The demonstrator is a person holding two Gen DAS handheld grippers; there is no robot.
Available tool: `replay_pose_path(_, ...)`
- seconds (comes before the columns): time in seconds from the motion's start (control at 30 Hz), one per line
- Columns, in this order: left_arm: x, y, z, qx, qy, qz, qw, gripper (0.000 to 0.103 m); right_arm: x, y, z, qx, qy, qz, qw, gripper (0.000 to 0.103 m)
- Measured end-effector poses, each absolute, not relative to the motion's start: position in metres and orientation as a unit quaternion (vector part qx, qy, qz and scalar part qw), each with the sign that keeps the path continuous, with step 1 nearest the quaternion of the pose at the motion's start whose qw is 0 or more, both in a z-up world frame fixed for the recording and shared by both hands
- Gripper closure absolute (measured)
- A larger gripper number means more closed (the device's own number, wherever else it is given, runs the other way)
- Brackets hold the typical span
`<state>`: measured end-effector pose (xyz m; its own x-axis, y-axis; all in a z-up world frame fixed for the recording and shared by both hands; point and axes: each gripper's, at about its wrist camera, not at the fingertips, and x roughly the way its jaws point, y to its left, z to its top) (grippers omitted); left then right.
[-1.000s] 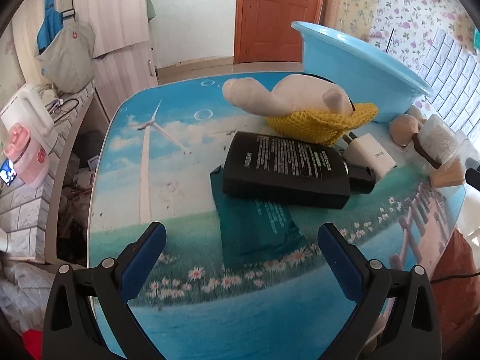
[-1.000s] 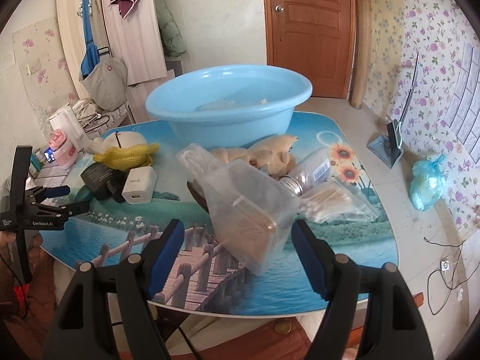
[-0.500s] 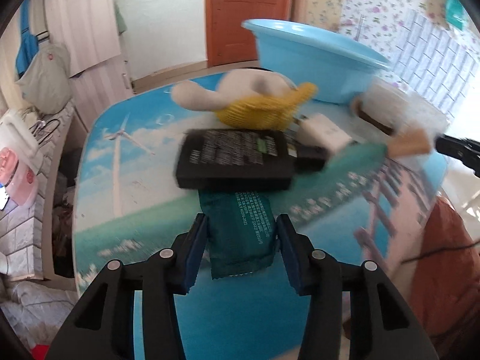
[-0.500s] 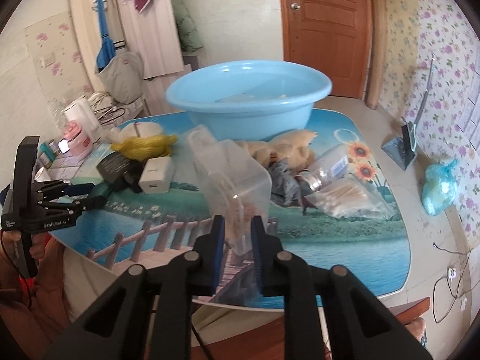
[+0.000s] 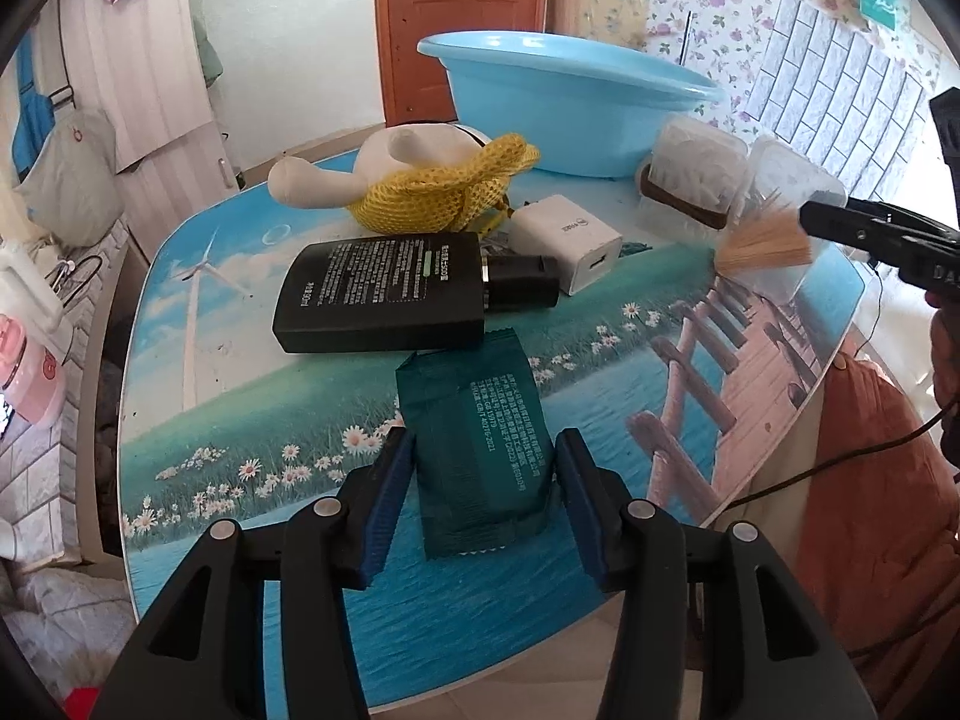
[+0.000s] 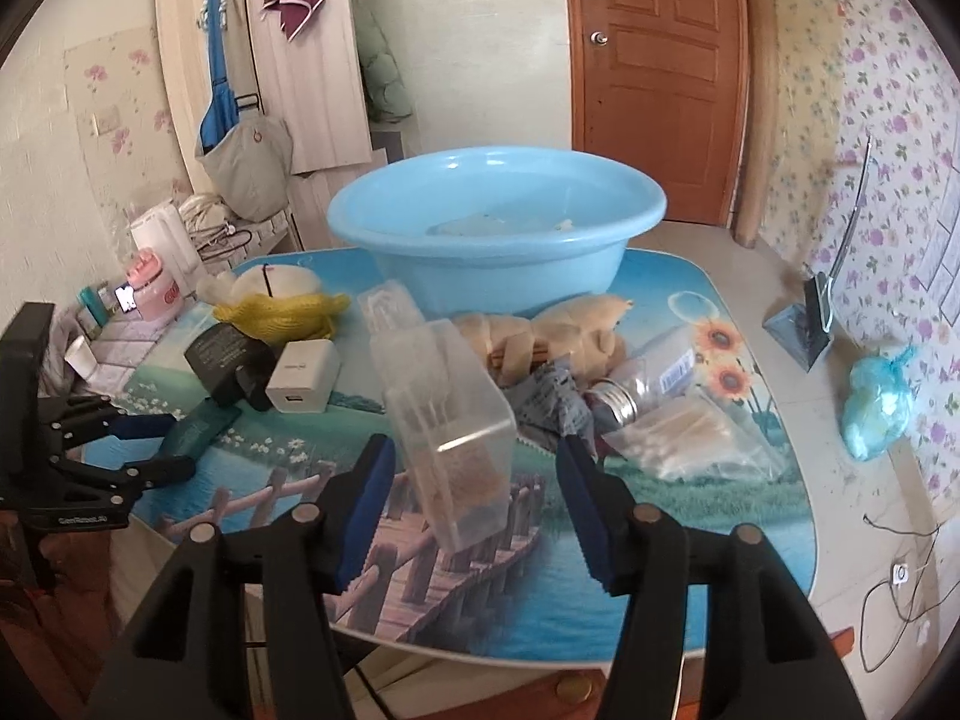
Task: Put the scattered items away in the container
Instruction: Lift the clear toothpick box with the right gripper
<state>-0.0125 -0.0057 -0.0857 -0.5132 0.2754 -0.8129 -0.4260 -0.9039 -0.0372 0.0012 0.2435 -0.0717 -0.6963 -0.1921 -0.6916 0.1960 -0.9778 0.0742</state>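
Observation:
A dark green packet (image 5: 480,432) lies on the printed tabletop just in front of a flat black bottle (image 5: 384,294). My left gripper (image 5: 486,480) is shut on the packet, a blue pad against each side. A clear plastic box of toothpicks (image 6: 444,396) sits tilted between the fingers of my right gripper (image 6: 474,480), which is open, with a gap on the box's right side. The light blue basin (image 6: 498,276) stands at the back of the table with a few things in it. The left gripper (image 6: 180,444) also shows at the left of the right wrist view.
A white charger (image 5: 570,240), a yellow net over a pale plush toy (image 5: 444,192) and a swab box (image 5: 690,180) lie before the basin. A beige plush (image 6: 570,324), a glass bottle (image 6: 648,378) and a bag of swabs (image 6: 684,438) crowd the right. The table edge (image 6: 480,642) is close.
My left gripper went from wide open to shut on the green packet, which slid out from under the black bottle. My right gripper narrowed near the clear box, then opened again.

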Motion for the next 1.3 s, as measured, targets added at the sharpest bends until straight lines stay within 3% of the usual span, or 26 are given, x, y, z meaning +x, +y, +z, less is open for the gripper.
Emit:
replay_pose_path(0.07, -0.015, -0.006, -0.088, -0.447, 0.083, 0.868, 0.2, 0.054, 0.0, 0.241, -0.075, 0.376, -0.002, -0.919, 0.118, 0.049)
replay_pose_path(0.1, -0.015, -0.006, -0.088, -0.446, 0.083, 0.869, 0.199, 0.052, 0.0, 0.24, -0.076, 0.375, -0.004, -0.919, 0.122, 0.062)
replay_pose_path(0.2, -0.014, -0.007, -0.089, -0.442, 0.083, 0.871, 0.198, 0.05, 0.003, 0.238, -0.076, 0.374, -0.002, -0.919, 0.122, 0.064)
replay_pose_path(0.43, -0.016, -0.005, -0.091, -0.438, 0.081, 0.874, 0.197, 0.042, 0.025, 0.257, -0.076, 0.369, -0.018, -0.928, 0.054, 0.066)
replay_pose_path(0.87, -0.017, -0.003, -0.094, -0.433, 0.079, 0.876, 0.198, 0.026, 0.013, 0.246, -0.104, 0.396, -0.012, -0.916, 0.065, 0.068)
replay_pose_path(0.97, -0.018, -0.003, -0.095, -0.434, 0.078, 0.876, 0.197, 0.019, 0.006, 0.247, -0.109, 0.407, -0.016, -0.911, 0.066, 0.067)
replay_pose_path(1.03, -0.019, -0.001, -0.098, -0.439, 0.079, 0.873, 0.196, 0.005, 0.002, 0.246, -0.113, 0.417, -0.019, -0.906, 0.066, 0.067)
replay_pose_path(1.13, -0.017, 0.001, -0.098, -0.439, 0.081, 0.873, 0.197, 0.001, 0.0, 0.245, -0.114, 0.415, -0.014, -0.907, 0.066, 0.066)
replay_pose_path(1.17, -0.017, 0.001, -0.099, -0.439, 0.081, 0.873, 0.198, 0.0, -0.001, 0.244, -0.115, 0.415, -0.012, -0.907, 0.069, 0.064)
replay_pose_path(1.23, -0.016, 0.001, -0.099, -0.437, 0.081, 0.874, 0.197, 0.0, -0.003, 0.241, -0.116, 0.419, -0.004, -0.905, 0.072, 0.041)
replay_pose_path(1.27, -0.016, 0.001, -0.099, -0.436, 0.081, 0.874, 0.197, 0.0, -0.005, 0.238, -0.12, 0.428, 0.009, -0.901, 0.063, 0.013)
replay_pose_path(1.3, -0.016, 0.001, -0.099, -0.435, 0.081, 0.875, 0.197, 0.0, -0.007, 0.234, -0.124, 0.439, 0.025, -0.897, 0.054, 0.0)
